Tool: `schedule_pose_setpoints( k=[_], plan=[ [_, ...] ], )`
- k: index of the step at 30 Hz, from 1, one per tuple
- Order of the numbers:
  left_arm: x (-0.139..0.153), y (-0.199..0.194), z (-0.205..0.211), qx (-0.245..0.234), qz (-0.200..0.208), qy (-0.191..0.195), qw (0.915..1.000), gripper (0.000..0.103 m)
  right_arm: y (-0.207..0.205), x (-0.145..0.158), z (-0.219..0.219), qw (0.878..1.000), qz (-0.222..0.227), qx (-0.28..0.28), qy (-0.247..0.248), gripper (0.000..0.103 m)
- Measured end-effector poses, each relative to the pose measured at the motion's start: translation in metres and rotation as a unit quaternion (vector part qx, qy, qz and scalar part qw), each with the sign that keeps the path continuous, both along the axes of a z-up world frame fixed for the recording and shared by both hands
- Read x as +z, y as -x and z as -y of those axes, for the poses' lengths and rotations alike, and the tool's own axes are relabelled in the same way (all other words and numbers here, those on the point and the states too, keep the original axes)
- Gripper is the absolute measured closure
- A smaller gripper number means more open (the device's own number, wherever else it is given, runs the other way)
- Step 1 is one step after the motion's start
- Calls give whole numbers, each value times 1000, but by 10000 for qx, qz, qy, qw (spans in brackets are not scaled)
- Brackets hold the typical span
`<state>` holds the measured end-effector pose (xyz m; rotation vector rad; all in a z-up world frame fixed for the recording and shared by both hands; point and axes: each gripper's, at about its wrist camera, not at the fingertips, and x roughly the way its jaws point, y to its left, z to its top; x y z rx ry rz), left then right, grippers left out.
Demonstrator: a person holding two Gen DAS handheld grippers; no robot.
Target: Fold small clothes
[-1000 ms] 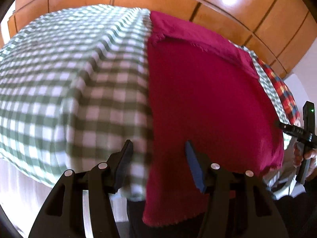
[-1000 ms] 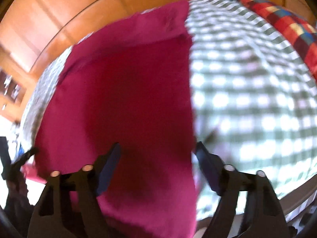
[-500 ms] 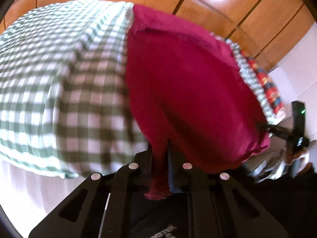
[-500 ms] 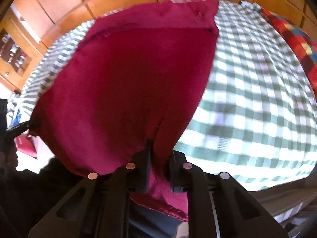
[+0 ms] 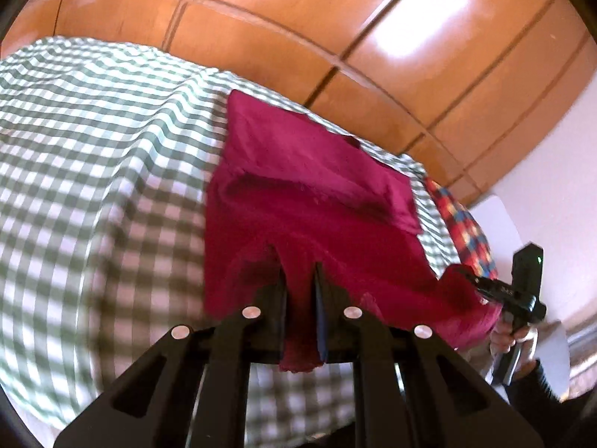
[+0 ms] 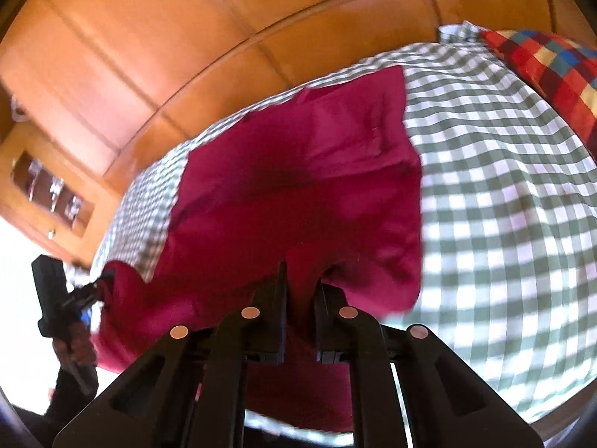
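A crimson cloth point(image 5: 306, 171) lies on a green-and-white checked bed cover point(image 5: 93, 156). My left gripper point(image 5: 298, 265) is shut on the cloth's near left corner and holds it lifted over the rest. My right gripper point(image 6: 300, 272) is shut on the near right corner of the same cloth point(image 6: 298, 171), also lifted. The near edge sags between the two grippers. The right gripper shows at the right of the left wrist view point(image 5: 481, 283); the left gripper shows at the left of the right wrist view point(image 6: 97, 287).
A wooden panelled headboard point(image 5: 335, 37) runs behind the bed. A multicoloured checked pillow point(image 6: 552, 71) lies at the far right of the cover point(image 6: 503, 186). A wooden shelf unit point(image 6: 52, 194) stands to the left.
Both grippers went from open to shut on the cloth's near corners. They have since lifted those corners and carried them forward over the cloth.
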<state>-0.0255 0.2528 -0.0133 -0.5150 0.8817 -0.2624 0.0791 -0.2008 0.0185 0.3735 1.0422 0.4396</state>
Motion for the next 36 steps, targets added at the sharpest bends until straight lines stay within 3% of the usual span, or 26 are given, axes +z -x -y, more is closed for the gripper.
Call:
schedule_pose_setpoints(
  k=[7, 8, 9, 11, 12, 13, 17, 21, 26, 28, 33, 36],
  plan=[
    [2, -75, 0, 279, -44, -276, 9992, 88, -52, -13, -4, 9994, -63, -258, 200, 93],
    [0, -85, -1, 409, -127, -296, 9986, 80, -56, -14, -5, 9995, -78, -245, 187, 93],
    [-3, -90, -4, 519, -209, -256, 9981, 63, -61, -16, -6, 9996, -109, -210, 129, 87],
    [-5, -94, -16, 732, -222, 73, 9970, 48, -61, -16, -3, 9994, -208, -170, -220, 54],
    [-5, -92, -21, 785, -184, 154, 9966, 43, -59, -15, 1, 9988, -193, -260, -368, 27],
    [-5, -88, -27, 847, -121, 180, 9962, 41, -56, -13, 6, 9983, -116, -371, -444, 19],
    [-15, -64, -38, 915, -124, 118, 9957, 39, -38, -9, 30, 9965, -22, -665, -513, 19],
    [-38, -33, -34, 708, -283, -45, 9971, 39, -15, -23, 38, 9975, -30, -696, 65, 19],
    [-69, -25, -17, 581, -590, -69, 9965, 39, -8, -49, 16, 9964, -68, -417, 741, 21],
    [-70, -29, -11, 583, -547, -147, 9967, 40, -13, -54, 7, 9945, 7, -481, 926, 39],
    [-64, -37, 4, 282, -531, -592, 9964, 81, -19, -52, -4, 9945, 50, -281, 1008, 76],
    [-59, -29, 4, 180, -518, -734, 9958, 87, -4, -48, -8, 9934, 31, -3, 1148, 82]
  ],
)
